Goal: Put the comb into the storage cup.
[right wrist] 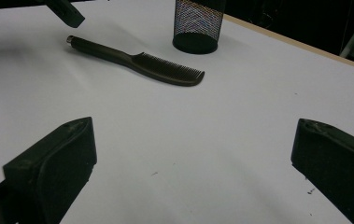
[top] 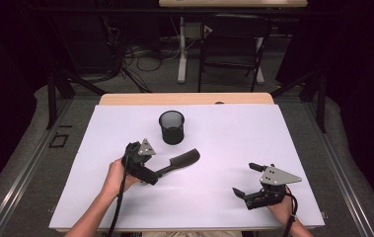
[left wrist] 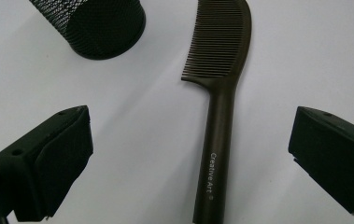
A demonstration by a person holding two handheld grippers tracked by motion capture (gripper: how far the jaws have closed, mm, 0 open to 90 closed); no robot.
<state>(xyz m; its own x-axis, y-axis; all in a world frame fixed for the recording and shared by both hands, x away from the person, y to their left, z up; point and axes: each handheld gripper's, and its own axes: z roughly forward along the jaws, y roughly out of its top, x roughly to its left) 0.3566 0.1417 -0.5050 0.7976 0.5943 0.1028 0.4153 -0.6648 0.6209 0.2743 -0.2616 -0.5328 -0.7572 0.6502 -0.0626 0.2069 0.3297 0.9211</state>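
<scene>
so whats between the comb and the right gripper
Nothing: bare white table runs from the right gripper to the comb, seen in the right gripper view.

Overhead forward-down view; two close finger-level views, comb (left wrist: 221, 93) in all.

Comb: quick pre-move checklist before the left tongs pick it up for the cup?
1. Left tongs open: ok, jaws wide apart, nothing pressed.
2. Comb between the jaws: ok, handle lies in the gap, nearer the right jaw in the left gripper view.
3. Comb flat on the white sheet: ok, touching nothing else.
4. Mesh cup upright, mouth up: ok; contents cannot tell.
5. Right tongs out of the way: ok, open, apart from the comb.
6. Path from comb to cup free: ok.
</scene>
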